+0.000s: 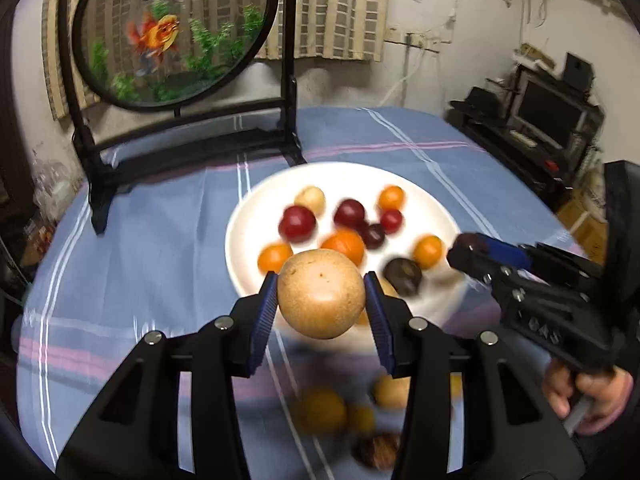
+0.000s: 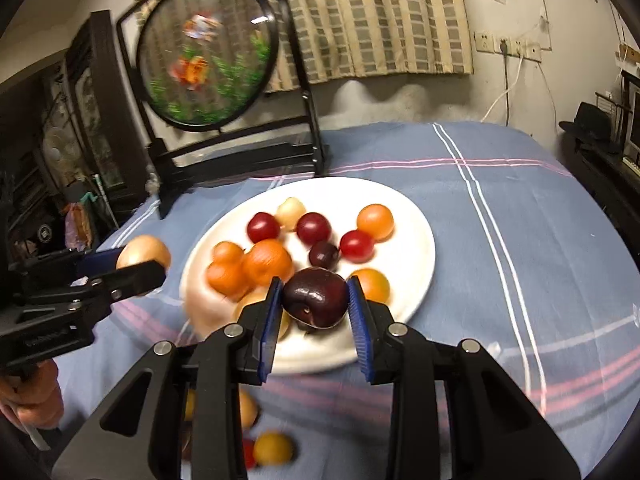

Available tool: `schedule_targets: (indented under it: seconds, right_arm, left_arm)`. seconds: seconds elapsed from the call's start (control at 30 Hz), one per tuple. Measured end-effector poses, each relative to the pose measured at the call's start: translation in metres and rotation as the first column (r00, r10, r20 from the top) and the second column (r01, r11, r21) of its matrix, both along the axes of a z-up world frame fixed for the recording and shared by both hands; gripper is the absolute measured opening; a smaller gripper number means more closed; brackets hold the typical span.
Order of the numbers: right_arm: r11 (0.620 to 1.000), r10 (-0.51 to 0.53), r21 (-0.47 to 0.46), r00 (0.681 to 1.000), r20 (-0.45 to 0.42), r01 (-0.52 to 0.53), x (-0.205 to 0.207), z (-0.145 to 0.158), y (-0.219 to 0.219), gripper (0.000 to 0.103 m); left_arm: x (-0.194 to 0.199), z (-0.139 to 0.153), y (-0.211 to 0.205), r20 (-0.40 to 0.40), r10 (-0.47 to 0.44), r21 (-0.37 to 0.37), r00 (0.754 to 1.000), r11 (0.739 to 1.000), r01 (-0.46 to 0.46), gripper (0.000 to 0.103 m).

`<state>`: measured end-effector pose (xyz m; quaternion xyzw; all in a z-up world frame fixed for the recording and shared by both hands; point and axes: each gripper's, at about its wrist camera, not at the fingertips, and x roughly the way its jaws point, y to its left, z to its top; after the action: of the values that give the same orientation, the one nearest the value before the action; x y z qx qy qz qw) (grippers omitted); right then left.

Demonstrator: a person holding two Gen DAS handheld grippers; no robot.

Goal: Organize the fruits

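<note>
Nearest the lens, the left claw [image 1: 321, 298] grips a round tan fruit [image 1: 321, 294] between its blue pads, raised above the near rim of the plate; the right claw [image 2: 314, 300] is clamped on a dark purple plum [image 2: 316, 298] over the plate's near side. Beneath both spreads the tabletop [image 2: 520, 240], covered by a blue cloth with white and pink stripes, and at its far edge stands a round goldfish panel in a black frame [image 1: 172, 32]. At the middle of the cloth sits a white plate [image 2: 412, 216], which holds orange fruits [image 2: 267, 262], red plums [image 2: 263, 227], one small dark plum [image 2: 323, 255] and a pale tan fruit [image 2: 291, 210] at the back, all lying loose, some touching. Off the plate, on the cloth close under the claws, lie a few more fruits: a yellow-orange one [image 2: 273, 448], a tan one [image 1: 390, 392] and a dark, blurred one [image 1: 376, 450].
</note>
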<state>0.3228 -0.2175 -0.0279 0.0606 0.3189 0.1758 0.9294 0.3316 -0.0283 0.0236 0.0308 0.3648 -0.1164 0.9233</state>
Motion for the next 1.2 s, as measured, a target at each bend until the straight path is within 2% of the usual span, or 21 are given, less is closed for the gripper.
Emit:
schedule_targets:
  seconds: [0.07, 0.13, 0.3, 0.37, 0.4, 0.57, 0.6, 0.63, 0.8, 0.97, 1.13, 1.2]
  right_arm:
    - [1.0, 0.0, -0.004, 1.0, -0.012, 0.0, 0.014, -0.005, 0.003, 0.033]
    - [1.0, 0.004, -0.01, 1.0, -0.015, -0.004, 0.023, -0.011, 0.006, 0.033]
    - [0.999, 0.024, -0.033, 1.0, -0.017, -0.025, 0.038, -0.021, 0.011, 0.034]
    - [0.998, 0.034, -0.048, 0.999, -0.015, -0.035, 0.039, -0.02, 0.013, 0.039]
    - [0.998, 0.04, -0.052, 0.999, -0.021, -0.041, 0.038, -0.018, 0.014, 0.043]
    - [0.998, 0.022, -0.06, 1.0, -0.012, -0.023, 0.022, -0.008, 0.012, 0.055]
    - [0.997, 0.019, -0.069, 1.0, -0.004, -0.02, 0.016, -0.006, 0.012, 0.055]
    - [0.997, 0.02, -0.072, 1.0, 0.002, -0.02, 0.012, -0.005, 0.012, 0.055]
    - [0.996, 0.016, -0.083, 1.0, 0.012, -0.015, -0.025, 0.0, 0.01, 0.055]
    - [0.996, 0.045, -0.079, 0.999, 0.018, -0.043, -0.064, -0.007, 0.005, 0.056]
    - [0.993, 0.079, -0.079, 0.995, -0.063, -0.084, -0.086, -0.028, 0.004, 0.056]
    - [0.991, 0.079, -0.102, 0.994, -0.08, -0.087, -0.091, -0.031, 0.007, 0.056]
  left_arm:
    - [0.024, -0.011, -0.006, -0.009, 0.012, 0.021, 1.0, 1.0, -0.012, 0.044]
    - [0.042, -0.021, -0.008, -0.035, 0.026, 0.01, 0.999, 1.0, -0.026, 0.044]
    - [0.063, -0.036, -0.01, -0.046, 0.034, 0.017, 0.998, 0.999, -0.034, 0.045]
    - [0.062, -0.038, -0.009, -0.033, 0.053, 0.015, 0.998, 0.999, -0.052, 0.059]
    - [0.059, -0.035, -0.008, -0.009, 0.067, 0.012, 0.998, 0.998, -0.067, 0.073]
    - [0.03, -0.018, -0.003, 0.061, 0.087, 0.039, 0.994, 0.995, -0.089, 0.083]
    - [0.023, -0.015, -0.001, 0.069, 0.088, 0.034, 0.994, 0.995, -0.091, 0.091]
    - [0.013, -0.011, 0.003, 0.08, 0.093, 0.022, 0.992, 0.995, -0.095, 0.093]
    - [-0.034, -0.001, 0.02, 0.107, 0.119, -0.008, 0.987, 0.993, -0.119, 0.098]
    - [-0.091, -0.015, 0.038, 0.126, 0.173, -0.037, 0.977, 0.985, -0.17, 0.099]
    - [-0.114, -0.038, 0.054, 0.073, 0.216, -0.084, 0.974, 0.974, -0.21, 0.099]
    - [-0.117, -0.043, 0.057, 0.051, 0.231, -0.072, 0.972, 0.971, -0.227, 0.099]
